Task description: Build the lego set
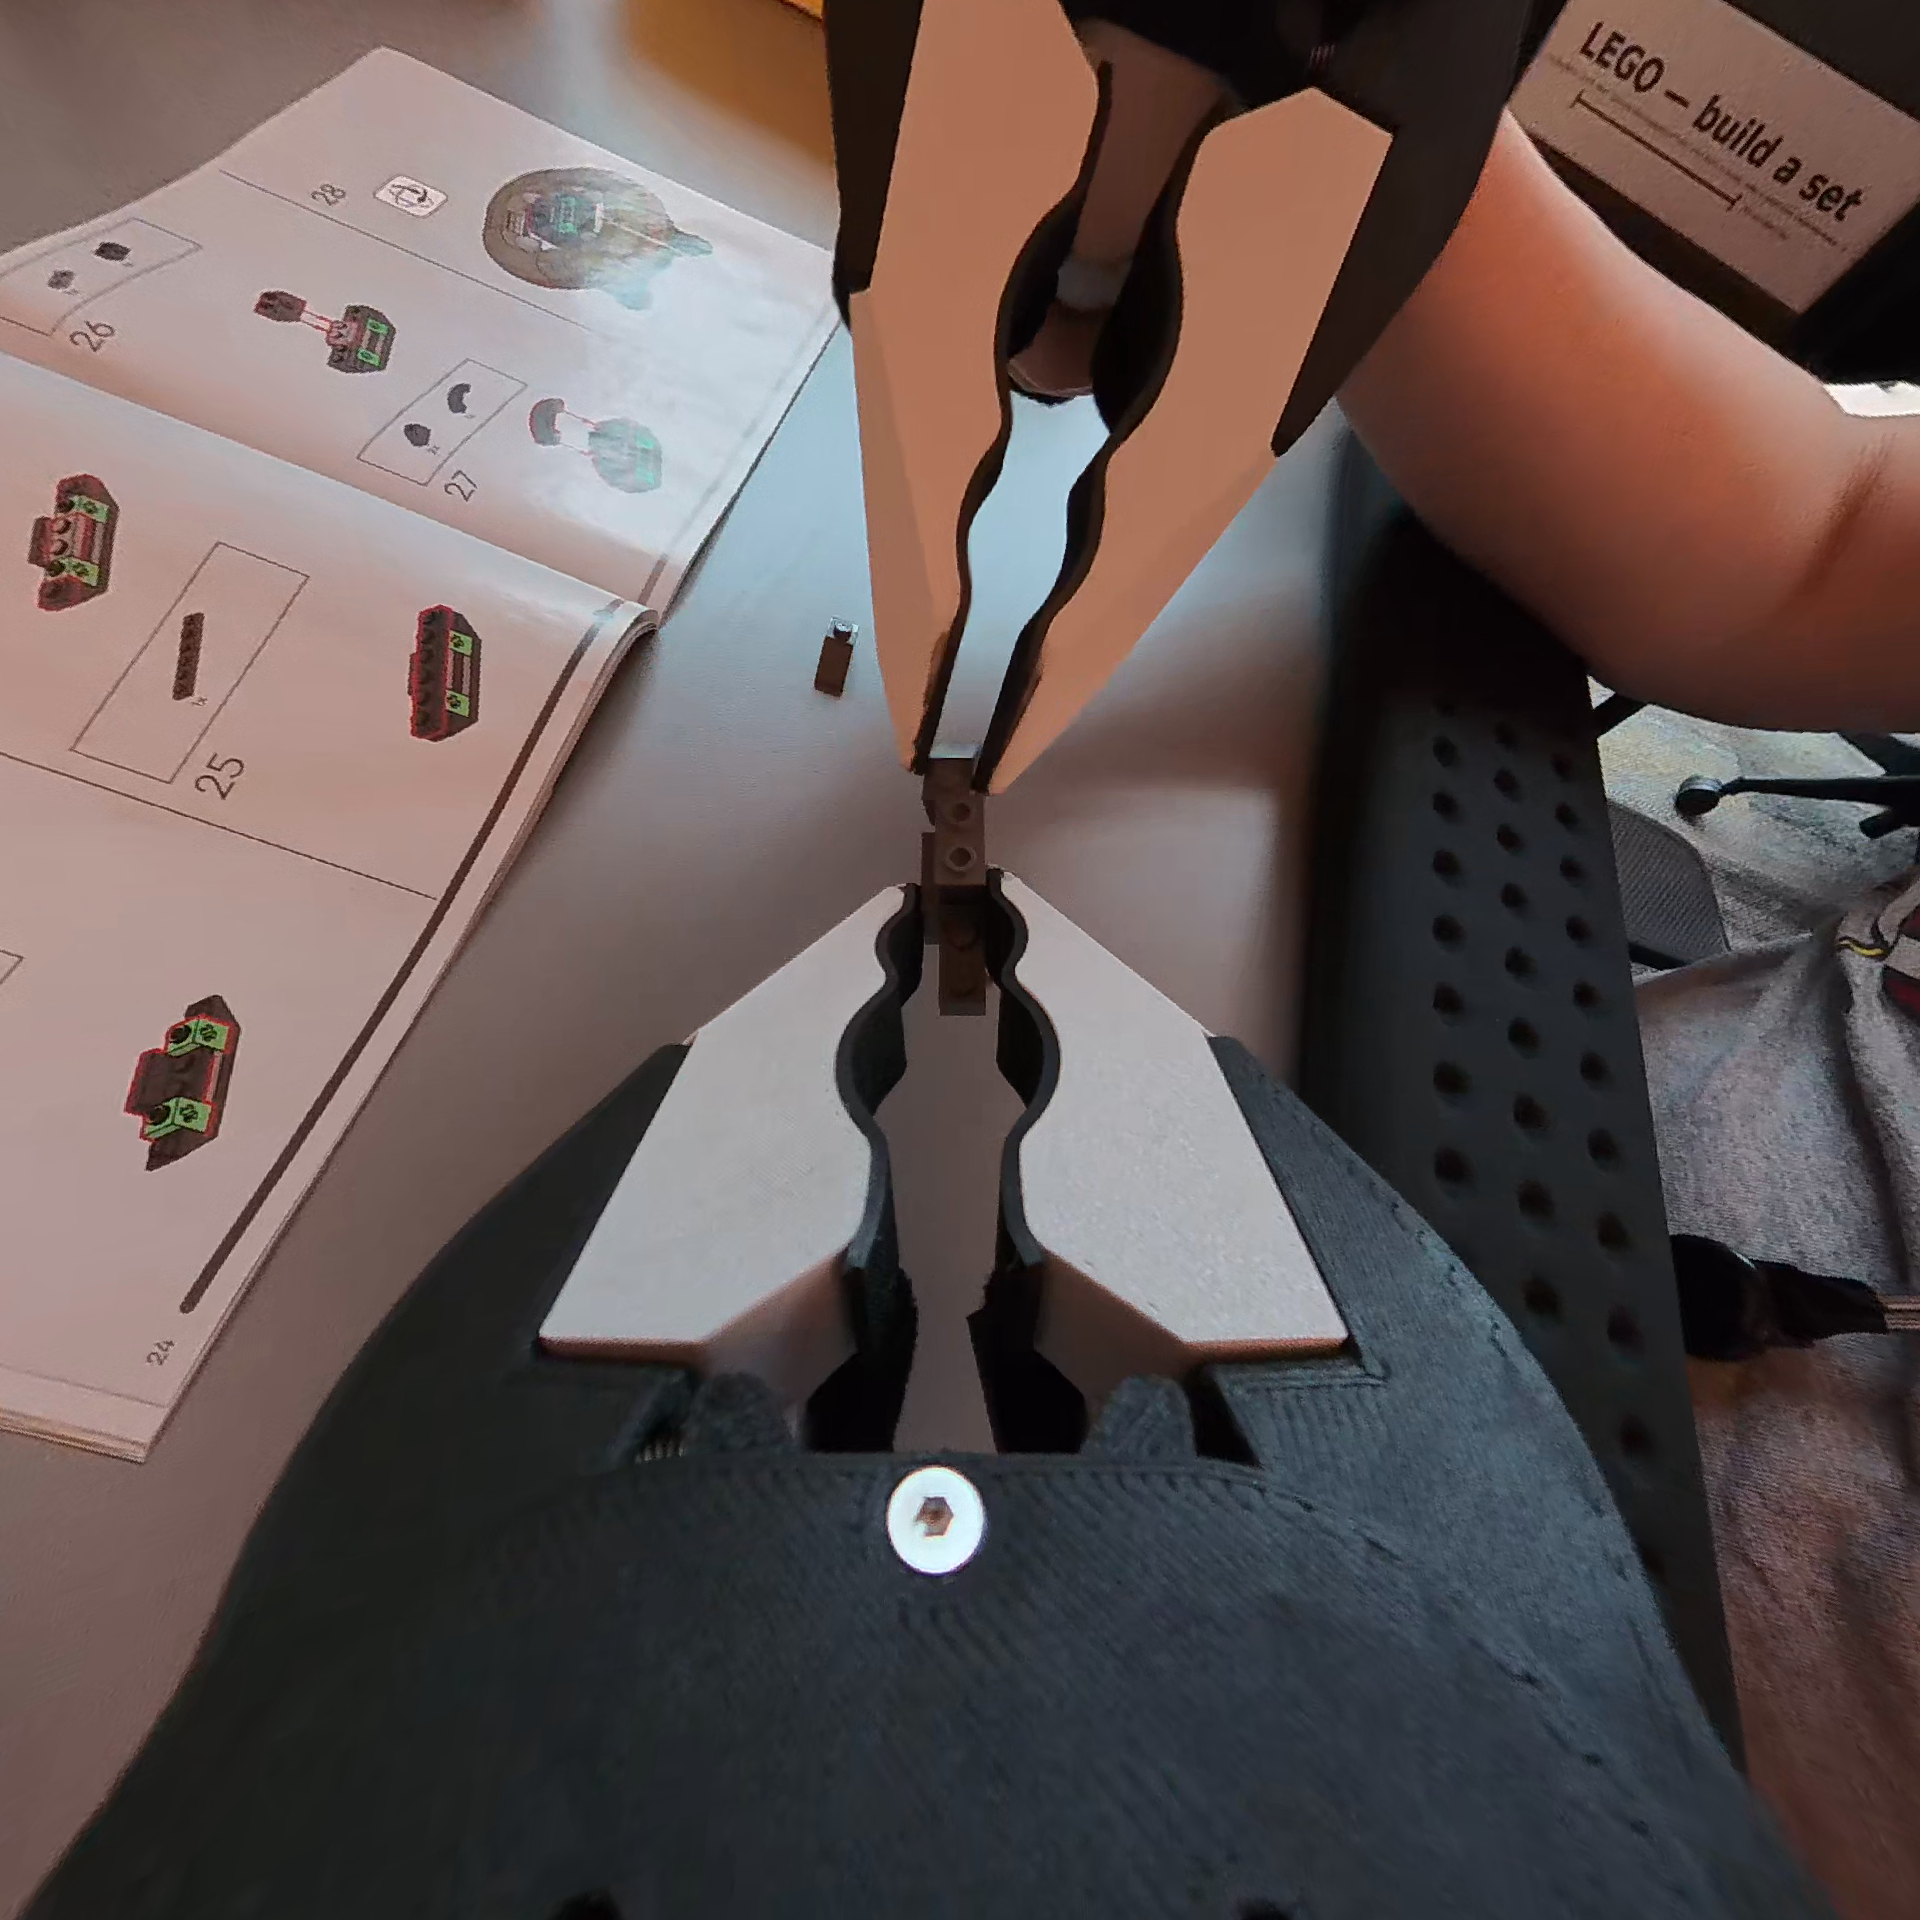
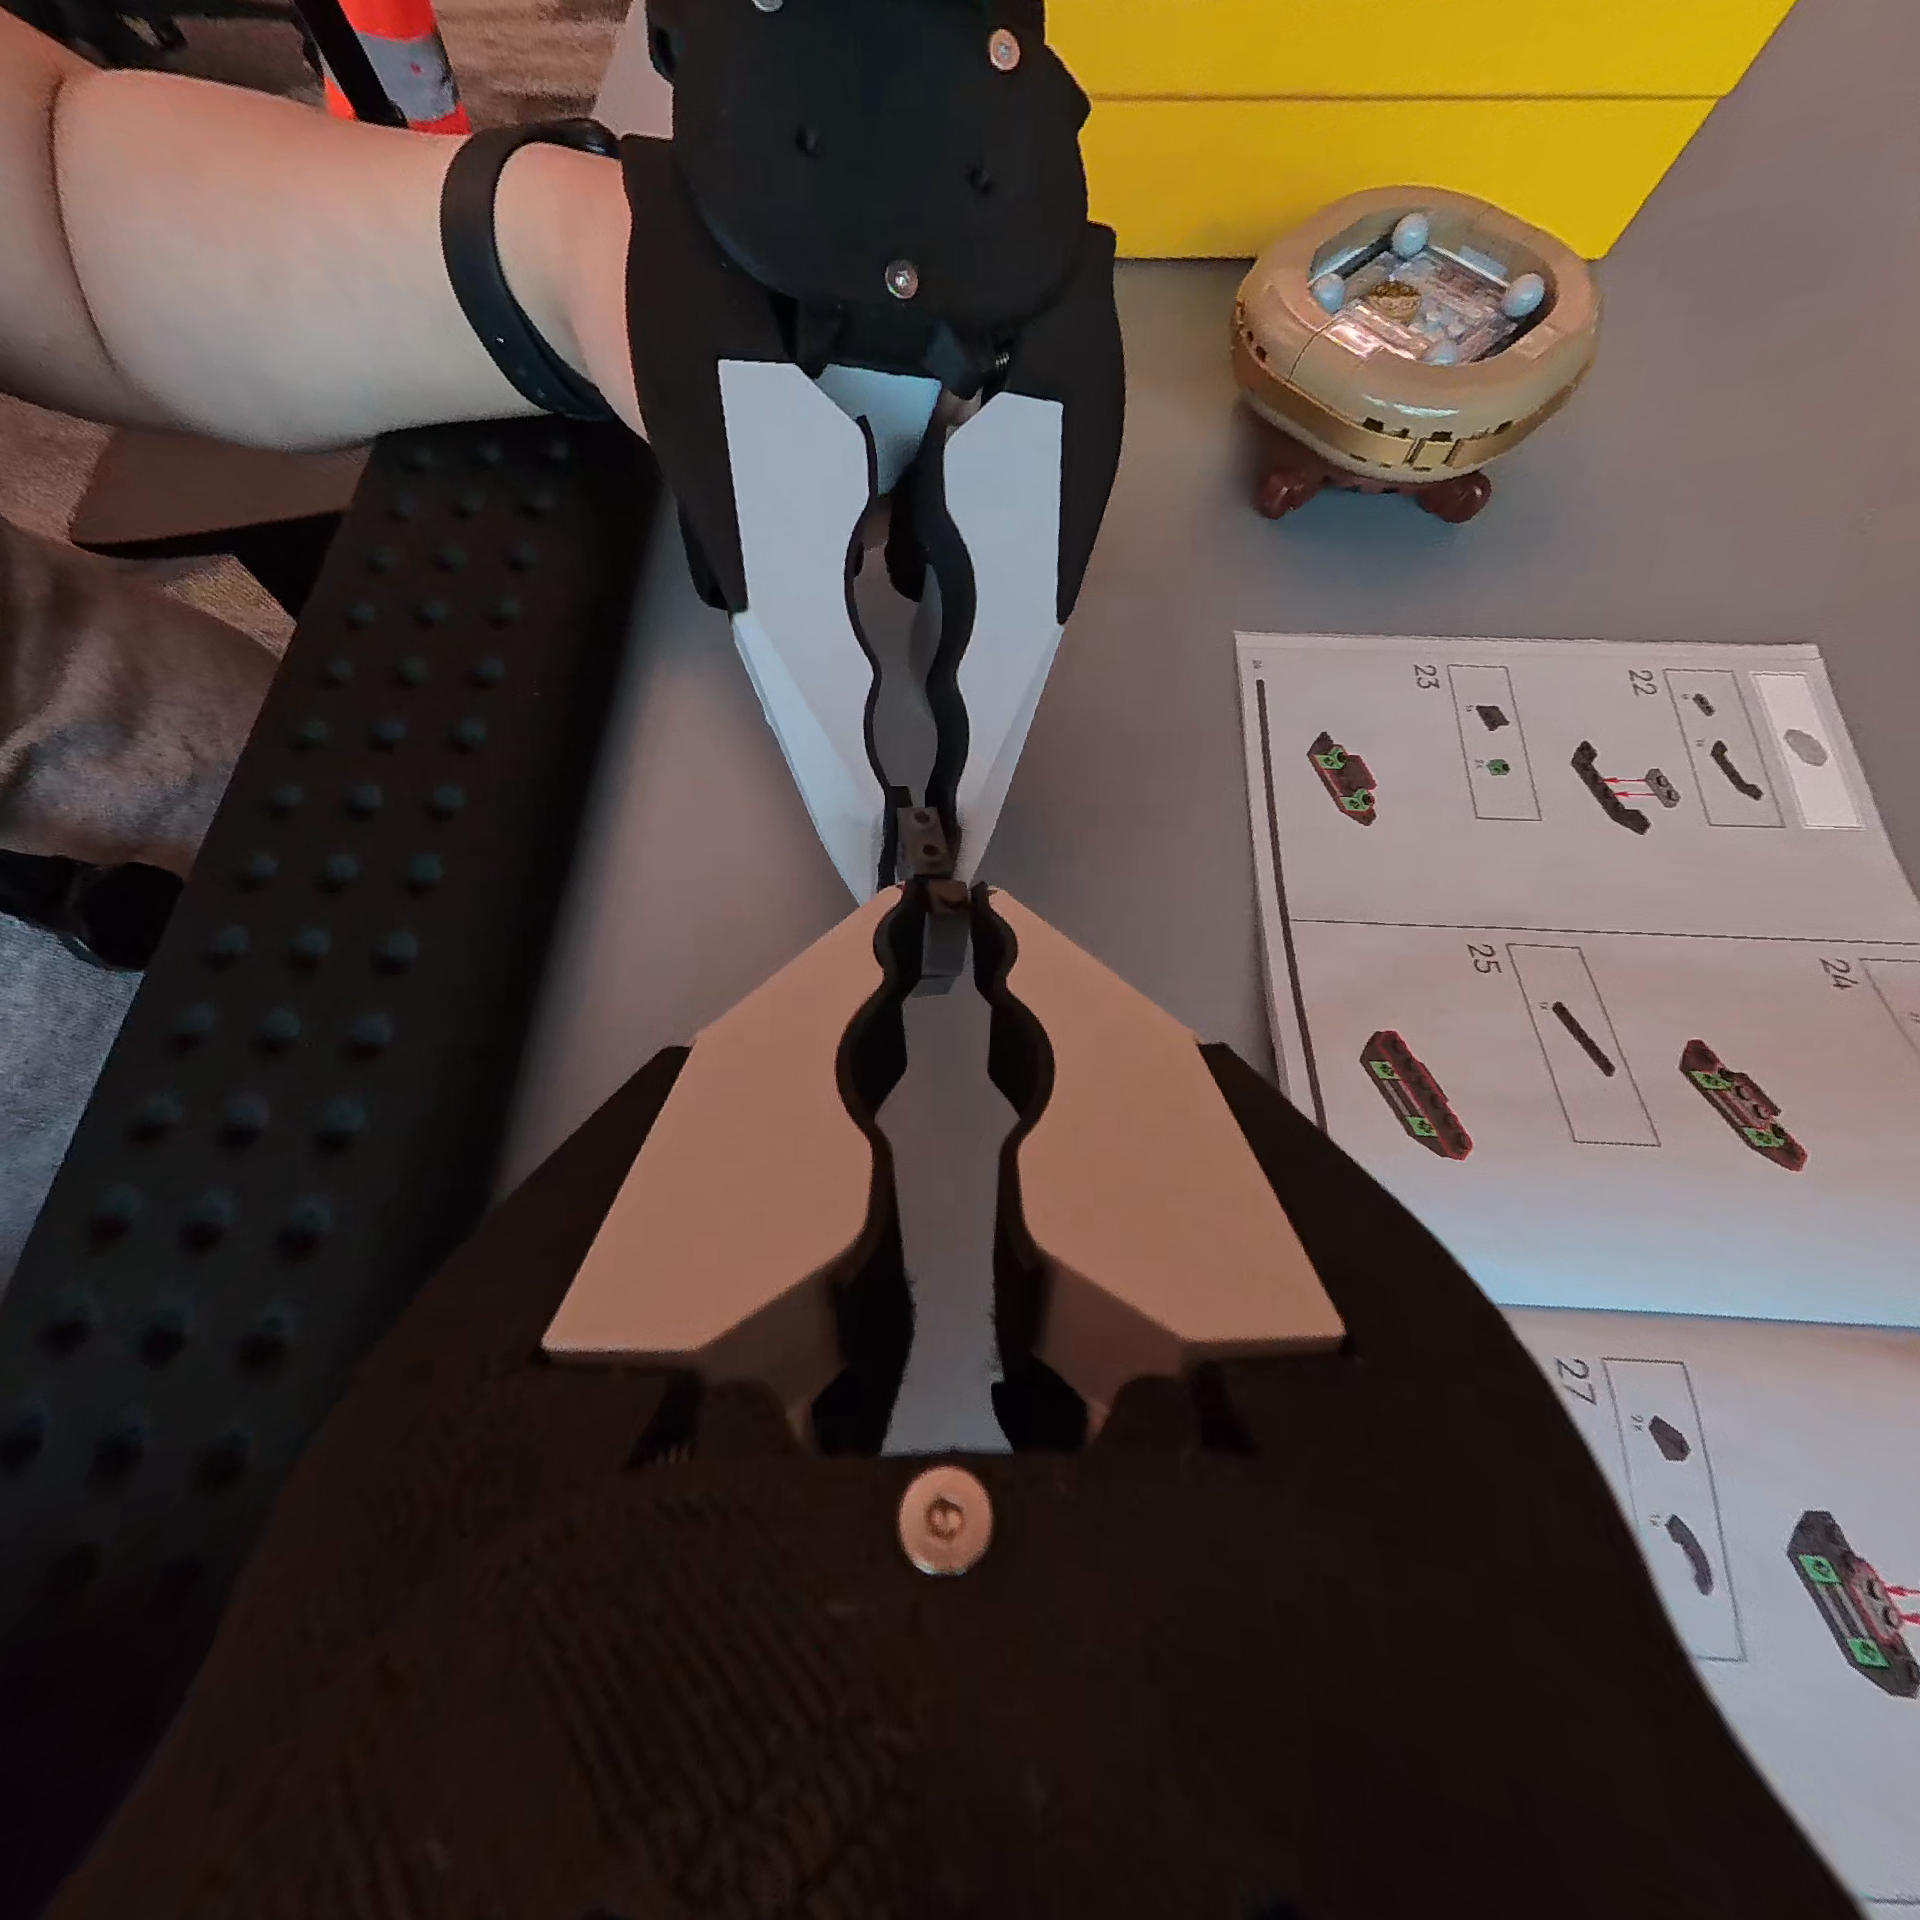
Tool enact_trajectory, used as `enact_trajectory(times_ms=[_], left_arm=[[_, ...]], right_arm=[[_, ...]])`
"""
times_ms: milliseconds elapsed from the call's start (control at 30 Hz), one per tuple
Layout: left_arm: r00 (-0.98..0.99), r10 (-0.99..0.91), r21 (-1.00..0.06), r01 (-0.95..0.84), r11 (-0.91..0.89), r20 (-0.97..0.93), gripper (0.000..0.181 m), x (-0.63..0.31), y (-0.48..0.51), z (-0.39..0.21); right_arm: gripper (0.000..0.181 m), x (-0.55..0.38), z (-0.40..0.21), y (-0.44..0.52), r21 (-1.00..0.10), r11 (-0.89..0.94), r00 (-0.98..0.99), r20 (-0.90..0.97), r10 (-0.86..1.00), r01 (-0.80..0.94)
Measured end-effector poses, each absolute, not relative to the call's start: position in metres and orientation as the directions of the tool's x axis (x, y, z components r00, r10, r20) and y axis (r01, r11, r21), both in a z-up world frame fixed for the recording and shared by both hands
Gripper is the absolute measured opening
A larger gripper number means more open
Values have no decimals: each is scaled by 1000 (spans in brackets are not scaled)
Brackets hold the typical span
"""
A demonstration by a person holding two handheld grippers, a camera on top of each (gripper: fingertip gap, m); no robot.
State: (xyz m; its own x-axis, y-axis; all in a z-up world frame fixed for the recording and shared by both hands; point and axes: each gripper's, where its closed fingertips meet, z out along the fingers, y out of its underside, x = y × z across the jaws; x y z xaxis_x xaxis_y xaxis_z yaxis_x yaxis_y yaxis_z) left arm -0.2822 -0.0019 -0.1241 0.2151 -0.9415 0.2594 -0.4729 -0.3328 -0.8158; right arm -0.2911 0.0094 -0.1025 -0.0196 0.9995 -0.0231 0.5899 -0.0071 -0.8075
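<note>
Left gripper [image 1: 954,891] fingertips were pinched on one end of a thin dark-brown studded lego strip [image 1: 958,858]; right gripper [image 2: 942,902] fingertips clamped its other end, tip to tip. Strip was held above the grey tabletop [image 1: 1122,727], near its edge. A small dark-brown loose brick [image 1: 834,657] lay just beside the right gripper's tip. Open paper instruction booklet [image 1: 343,540] lay flat nearby. Tan rounded lego build on brown feet [image 2: 1413,348] stood beyond the booklet, before a yellow box [image 2: 1371,125].
</note>
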Motion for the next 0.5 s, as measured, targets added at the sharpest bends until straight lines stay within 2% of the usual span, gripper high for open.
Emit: enact_trajectory(times_ms=[233, 400, 500], left_arm=[[204, -933, -831, -426, -356, 295, 9, -282, -1, -115], [191, -916, -836, -376, -400, 352, 9, -283, -1, -108], [177, -894, -827, -338, -449, 413, 9, -284, -1, -104]], right_arm=[[9, -292, -95, 11, -844, -68, -18, -91, 996, 532], [9, -293, -88, 12, -866, -25, -19, -40, 999, 499], [15, -294, -87, 11, -867, 20, -25, 9, 1000, 498]])
